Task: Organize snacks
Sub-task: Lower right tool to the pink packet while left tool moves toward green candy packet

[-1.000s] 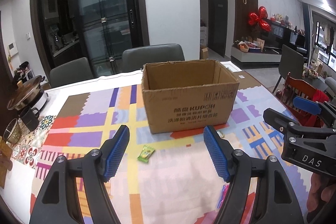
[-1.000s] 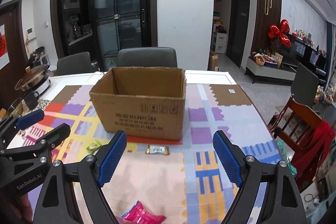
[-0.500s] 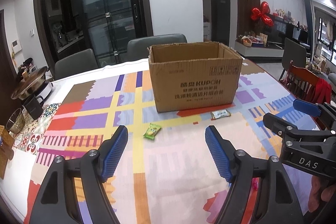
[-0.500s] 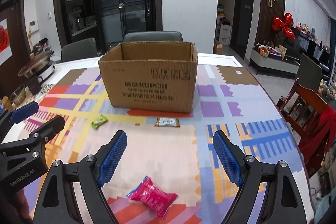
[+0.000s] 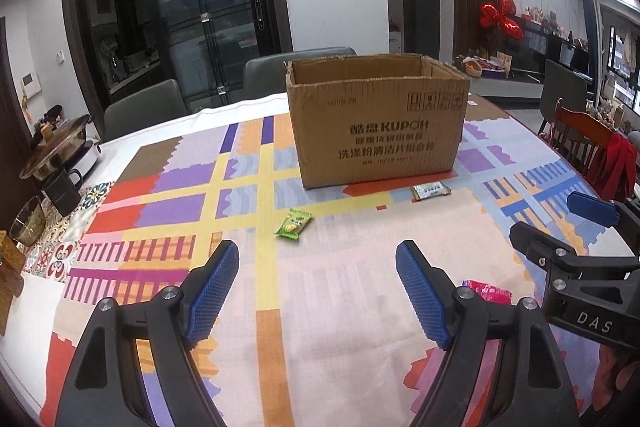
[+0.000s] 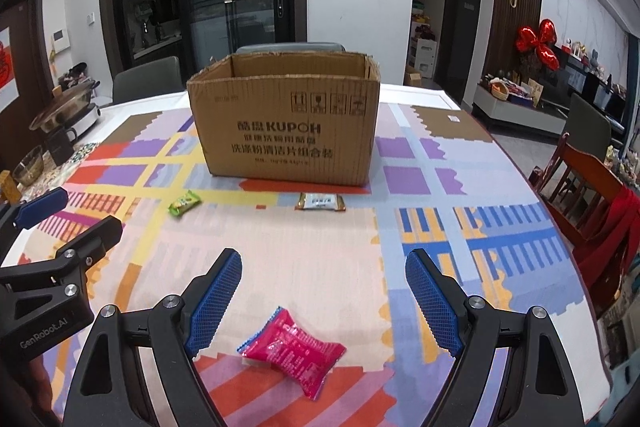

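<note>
Dining room, dim, with dark glass doors behind and grey chairs drawn up at the far edge of the table. The table [image 6: 500, 187] carries a patchwork cloth in purple, yellow, orange and blue blocks.

Far left edge: a lidded metal pot [image 5: 56, 147] on a white base, a black mug [image 5: 64, 189] just in front of it, and a small glass bowl [image 5: 28, 227] nearer still. What the mug and the bowl hold cannot be made out; the pot is covered.

Left gripper [image 5: 316, 291]: blue-padded jaws apart and widening, nothing between them, held above the cloth.

Green snack packet [image 5: 294, 223]: lying flat on a yellow stripe, ahead of the left gripper, in front of the box's left corner and apart from it.

Cardboard box [image 6: 284, 131]: centre of the table, upright, flaps gone, top open, printed lettering on the near face. Only the upper inside walls show; the floor of the box is hidden, so its contents cannot be told.

Brown-and-white snack bar [image 6: 320, 202]: flat on the cloth, just in front of the box's near face, toward its right end.

Right gripper [image 6: 322, 293]: jaws spread wide, empty, poised over the near part of the cloth.

Pink snack packet [image 6: 294, 351]: flat on the cloth at the near edge, below and between the right gripper's fingers, untouched by either pad.

Far right, off the table: a wooden chair [image 6: 580, 187] draped with red cloth, and red foil balloons [image 6: 536, 41] against the wall.
</note>
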A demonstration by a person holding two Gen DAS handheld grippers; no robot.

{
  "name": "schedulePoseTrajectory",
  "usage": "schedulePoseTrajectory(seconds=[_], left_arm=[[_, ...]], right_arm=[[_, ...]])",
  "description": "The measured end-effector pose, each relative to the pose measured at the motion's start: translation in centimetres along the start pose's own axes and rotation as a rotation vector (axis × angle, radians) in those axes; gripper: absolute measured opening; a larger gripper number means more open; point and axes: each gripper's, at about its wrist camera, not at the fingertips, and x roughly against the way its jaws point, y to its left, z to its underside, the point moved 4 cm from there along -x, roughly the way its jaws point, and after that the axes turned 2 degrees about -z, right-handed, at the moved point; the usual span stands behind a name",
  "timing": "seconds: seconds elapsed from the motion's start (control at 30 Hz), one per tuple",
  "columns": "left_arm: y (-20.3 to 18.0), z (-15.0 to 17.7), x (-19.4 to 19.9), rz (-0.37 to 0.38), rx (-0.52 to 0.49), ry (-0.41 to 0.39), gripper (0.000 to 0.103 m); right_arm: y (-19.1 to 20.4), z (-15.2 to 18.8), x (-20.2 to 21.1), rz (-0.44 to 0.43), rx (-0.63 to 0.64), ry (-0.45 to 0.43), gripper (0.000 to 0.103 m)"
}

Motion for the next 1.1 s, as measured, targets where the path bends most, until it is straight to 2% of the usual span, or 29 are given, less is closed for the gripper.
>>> schedulePoseTrajectory(seconds=[0.77, 1.1], left_arm=[[0.4, 3.8, -4.0, 0.027, 0.0, 0.086, 0.081], [0.5, 4.5, -5.1, 0.032, 0.007, 0.109, 0.081]], right_arm=[[2.1, 6.0, -4.4, 0.008, 0.008, 0.153, 0.085], [2.2, 7.4, -6.5, 0.019, 0.012, 0.214, 0.085]])
